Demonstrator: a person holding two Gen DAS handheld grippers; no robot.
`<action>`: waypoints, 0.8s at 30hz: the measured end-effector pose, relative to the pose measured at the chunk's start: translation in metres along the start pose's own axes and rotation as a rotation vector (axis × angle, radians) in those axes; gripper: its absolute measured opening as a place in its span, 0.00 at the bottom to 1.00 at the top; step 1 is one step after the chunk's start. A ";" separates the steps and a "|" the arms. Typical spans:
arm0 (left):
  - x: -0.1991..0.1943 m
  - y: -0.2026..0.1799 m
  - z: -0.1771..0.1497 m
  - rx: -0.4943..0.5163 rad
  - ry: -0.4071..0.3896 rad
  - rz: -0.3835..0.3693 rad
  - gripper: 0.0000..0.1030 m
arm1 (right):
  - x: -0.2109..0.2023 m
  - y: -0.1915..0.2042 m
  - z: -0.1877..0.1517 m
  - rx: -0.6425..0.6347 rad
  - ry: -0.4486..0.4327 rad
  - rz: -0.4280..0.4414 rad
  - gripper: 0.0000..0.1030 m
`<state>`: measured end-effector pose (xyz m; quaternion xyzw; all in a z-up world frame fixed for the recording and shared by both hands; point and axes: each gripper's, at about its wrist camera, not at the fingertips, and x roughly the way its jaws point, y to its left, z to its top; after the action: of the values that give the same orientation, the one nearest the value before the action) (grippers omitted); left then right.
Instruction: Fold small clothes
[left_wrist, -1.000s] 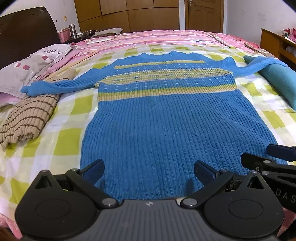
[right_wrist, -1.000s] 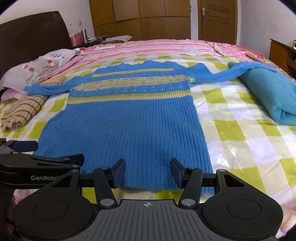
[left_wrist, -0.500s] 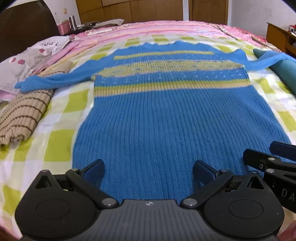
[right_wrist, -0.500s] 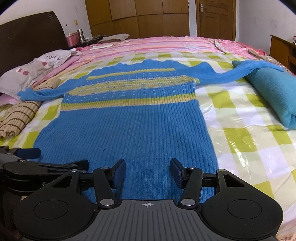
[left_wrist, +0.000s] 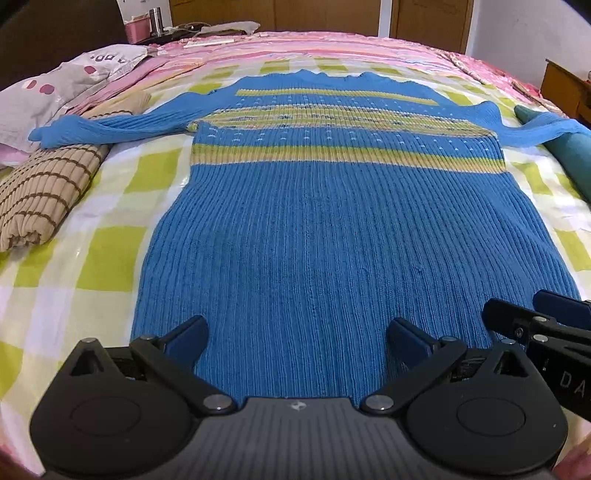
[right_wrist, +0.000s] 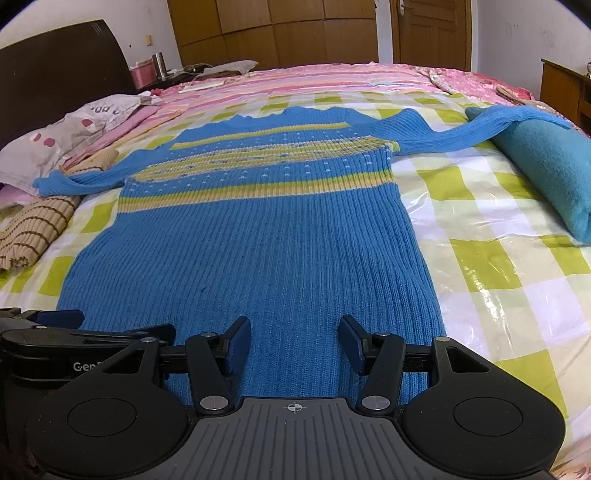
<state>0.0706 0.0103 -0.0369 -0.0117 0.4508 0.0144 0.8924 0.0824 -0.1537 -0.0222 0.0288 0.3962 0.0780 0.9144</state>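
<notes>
A blue ribbed sweater (left_wrist: 332, 229) with yellow stripes lies flat on the bed, hem toward me, sleeves spread left and right; it also shows in the right wrist view (right_wrist: 266, 236). My left gripper (left_wrist: 297, 338) is open and empty over the hem's left half. My right gripper (right_wrist: 295, 338) is open and empty over the hem's right half. Each gripper shows at the edge of the other's view. The hem edge is hidden under both grippers.
A folded beige striped garment (left_wrist: 40, 195) lies left of the sweater. A teal folded cloth (right_wrist: 546, 166) lies right, under the right sleeve. Pillows (left_wrist: 55, 88) sit at the far left. The bed cover (right_wrist: 498, 258) is a green-checked sheet under plastic.
Both grippers have moved forward over the sweater's hem, so the hem edge is now under them. Both stay open.
</notes>
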 end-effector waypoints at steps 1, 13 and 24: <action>0.000 0.000 0.000 -0.002 -0.002 -0.002 1.00 | 0.000 0.000 0.000 -0.001 0.000 0.000 0.52; -0.006 0.003 0.002 -0.017 -0.002 -0.011 1.00 | -0.004 0.001 0.002 0.004 0.001 0.010 0.52; -0.012 0.007 0.006 -0.033 -0.026 -0.010 1.00 | -0.006 0.000 0.004 -0.002 -0.002 0.016 0.52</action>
<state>0.0680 0.0174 -0.0233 -0.0285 0.4387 0.0178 0.8980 0.0813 -0.1544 -0.0152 0.0313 0.3952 0.0856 0.9141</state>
